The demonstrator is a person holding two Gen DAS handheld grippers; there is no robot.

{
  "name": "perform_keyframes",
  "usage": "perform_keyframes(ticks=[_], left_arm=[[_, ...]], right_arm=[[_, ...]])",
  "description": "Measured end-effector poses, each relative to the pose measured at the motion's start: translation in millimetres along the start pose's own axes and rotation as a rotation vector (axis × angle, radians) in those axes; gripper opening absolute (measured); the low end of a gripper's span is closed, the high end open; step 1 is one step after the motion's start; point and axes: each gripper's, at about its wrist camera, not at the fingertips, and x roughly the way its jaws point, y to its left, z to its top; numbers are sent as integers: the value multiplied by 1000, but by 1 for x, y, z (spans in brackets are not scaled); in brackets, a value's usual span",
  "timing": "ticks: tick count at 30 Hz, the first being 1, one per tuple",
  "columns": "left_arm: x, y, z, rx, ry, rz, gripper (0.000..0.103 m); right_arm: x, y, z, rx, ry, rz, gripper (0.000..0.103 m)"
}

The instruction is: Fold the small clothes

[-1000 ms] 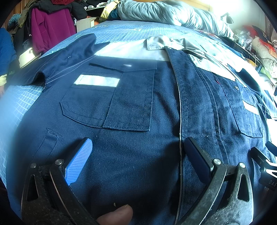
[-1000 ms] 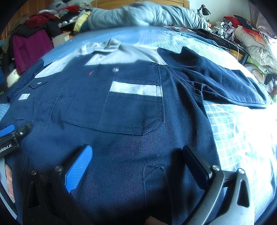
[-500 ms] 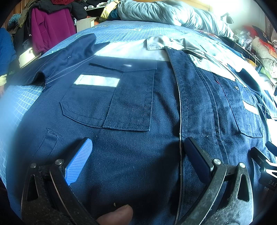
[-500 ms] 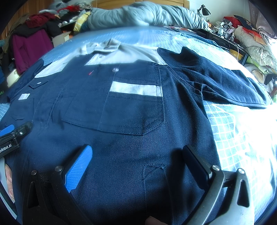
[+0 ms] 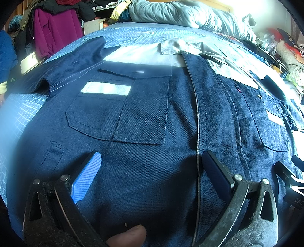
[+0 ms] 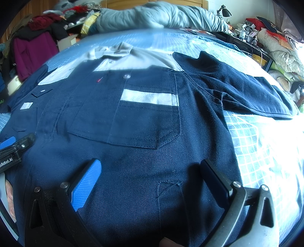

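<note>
A navy work shirt (image 5: 144, 121) with a grey yoke and collar lies flat, front up, on a blue gridded bed cover (image 5: 22, 112). Its chest pockets carry pale reflective strips (image 6: 150, 97). My left gripper (image 5: 152, 167) hovers open over the lower left front panel, beside the button placket. My right gripper (image 6: 150, 172) stands open over the lower right panel, below the pocket. Nothing sits between either pair of fingers. The right sleeve (image 6: 237, 85) spreads out to the side. Each gripper's tip shows at the edge of the other's view.
A rumpled grey duvet (image 6: 161, 17) lies along the far end of the bed. Hanging clothes, among them a magenta garment (image 5: 55, 32), crowd the left. Piled bedding and clutter (image 6: 275, 41) fill the right side. A thumb tip (image 5: 127, 235) shows at the bottom edge.
</note>
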Motion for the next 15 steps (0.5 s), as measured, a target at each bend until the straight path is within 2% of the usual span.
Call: perform_keyframes(ticks=[15], left_arm=[[0, 0, 0, 0, 1, 0, 103]], right_arm=[[0, 1, 0, -3, 1, -2, 103]])
